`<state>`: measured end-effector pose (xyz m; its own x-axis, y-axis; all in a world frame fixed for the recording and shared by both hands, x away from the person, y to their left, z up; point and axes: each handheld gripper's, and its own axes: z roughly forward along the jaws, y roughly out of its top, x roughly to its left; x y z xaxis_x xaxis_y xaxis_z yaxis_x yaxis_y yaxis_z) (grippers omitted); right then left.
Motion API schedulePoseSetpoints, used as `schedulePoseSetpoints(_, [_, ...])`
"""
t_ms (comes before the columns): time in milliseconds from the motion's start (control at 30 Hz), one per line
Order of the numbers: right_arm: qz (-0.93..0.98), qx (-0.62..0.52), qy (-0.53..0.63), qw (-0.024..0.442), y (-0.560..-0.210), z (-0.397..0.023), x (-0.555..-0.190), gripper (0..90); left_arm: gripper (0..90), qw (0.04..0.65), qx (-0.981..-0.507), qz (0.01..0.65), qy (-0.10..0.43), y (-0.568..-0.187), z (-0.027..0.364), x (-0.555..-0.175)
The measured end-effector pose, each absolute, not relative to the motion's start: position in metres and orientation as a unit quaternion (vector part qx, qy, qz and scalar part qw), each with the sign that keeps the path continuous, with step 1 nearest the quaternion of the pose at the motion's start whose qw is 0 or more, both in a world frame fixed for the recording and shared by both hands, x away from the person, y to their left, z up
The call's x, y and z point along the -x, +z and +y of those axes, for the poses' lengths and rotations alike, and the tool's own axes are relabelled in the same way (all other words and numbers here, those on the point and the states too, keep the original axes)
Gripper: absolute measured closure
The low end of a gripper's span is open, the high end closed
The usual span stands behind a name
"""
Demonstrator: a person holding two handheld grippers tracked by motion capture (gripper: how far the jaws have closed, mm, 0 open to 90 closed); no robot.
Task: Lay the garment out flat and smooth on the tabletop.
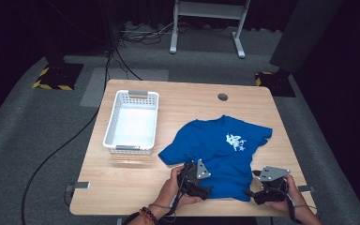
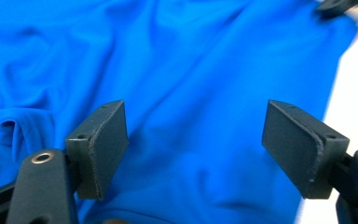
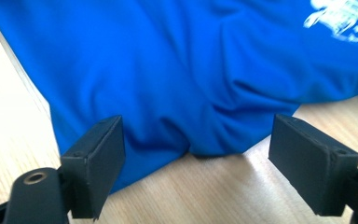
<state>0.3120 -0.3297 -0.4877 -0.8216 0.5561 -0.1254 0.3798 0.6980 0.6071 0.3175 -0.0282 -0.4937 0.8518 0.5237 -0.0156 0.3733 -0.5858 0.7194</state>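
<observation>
At the table's [image 1: 122,183] near edge, we are holding both the left gripper [image 1: 208,190] and right gripper [image 1: 252,194] wide open and empty over the soft, light blue T-shirt's [image 1: 215,145] hem, judging its corners the best hold.

place: lab | cues: hazard-taped stand feet [image 1: 51,85], floor cables [image 1: 117,56], carpet [image 1: 18,126]

T-shirt [image 1: 218,150] lies spread on the counter [image 1: 178,101], right of centre. Basket [image 1: 132,121] stands left of it, apart. Left hand-held gripper [image 1: 205,190] and right hand-held gripper [image 1: 252,194] sit at the shirt's near hem.
</observation>
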Motion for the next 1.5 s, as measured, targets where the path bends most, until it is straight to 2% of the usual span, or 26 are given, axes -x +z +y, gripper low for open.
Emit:
schedulePoseSetpoints(167, [0.91, -0.259, 0.289, 0.146, -0.488, -0.336, -0.309, 19.1, 26.2, 0.354, -0.891, 0.265, 0.106, -0.501, -0.018, -0.329])
schedulePoseSetpoints(300, [0.909, -0.259, 0.29, 0.148, -0.488, -0.34, -0.306, 19.1, 25.7, 0.348, -0.889, 0.276, 0.112, -0.501, -0.007, -0.331])
schedulePoseSetpoints(667, [0.902, -0.245, 0.325, 0.147, -0.474, -0.334, -0.315, 17.6, 22.3, 0.377, -0.882, 0.264, 0.098, -0.489, -0.009, -0.324])
schedulePoseSetpoints(767, [0.899, -0.236, 0.336, 0.151, -0.464, -0.326, -0.33, 16.2, 21.6, 0.367, -0.894, 0.233, 0.112, -0.49, -0.023, -0.316])
schedulePoseSetpoints(833, [0.892, -0.238, 0.352, 0.154, -0.459, -0.317, -0.349, 18.9, 22.5, 0.355, -0.899, 0.225, 0.123, -0.495, -0.027, -0.316])
schedulePoseSetpoints(967, [0.903, -0.231, 0.331, 0.148, -0.466, -0.296, -0.383, 22.3, 22.8, 0.359, -0.898, 0.233, 0.104, -0.501, -0.024, -0.319])
schedulePoseSetpoints(1100, [0.903, -0.231, 0.331, 0.148, -0.466, -0.296, -0.383, 22.3, 22.8, 0.359, -0.898, 0.233, 0.104, -0.501, -0.024, -0.319])
schedulePoseSetpoints(1133, [0.903, -0.231, 0.331, 0.148, -0.466, -0.296, -0.383, 22.3, 22.8, 0.353, -0.897, 0.242, 0.114, -0.502, -0.01, -0.326])
schedulePoseSetpoints(1167, [0.901, -0.285, 0.291, 0.148, -0.486, -0.28, -0.437, 24.3, 22.3, 0.351, -0.896, 0.245, 0.12, -0.501, -0.008, -0.326])
schedulePoseSetpoints(1233, [0.893, -0.305, 0.298, 0.143, -0.489, -0.28, -0.45, 25.6, 22.5, 0.344, -0.897, 0.249, 0.126, -0.5, -0.003, -0.328])
schedulePoseSetpoints(1400, [0.883, -0.327, 0.279, 0.189, -0.488, -0.279, -0.471, 24.2, 22.2, 0.342, -0.895, 0.261, 0.12, -0.5, 0.005, -0.332])
schedulePoseSetpoints(1500, [0.875, -0.339, 0.268, 0.218, -0.489, -0.278, -0.479, 19.0, 22.1, 0.351, -0.889, 0.269, 0.119, -0.502, 0.008, -0.335])
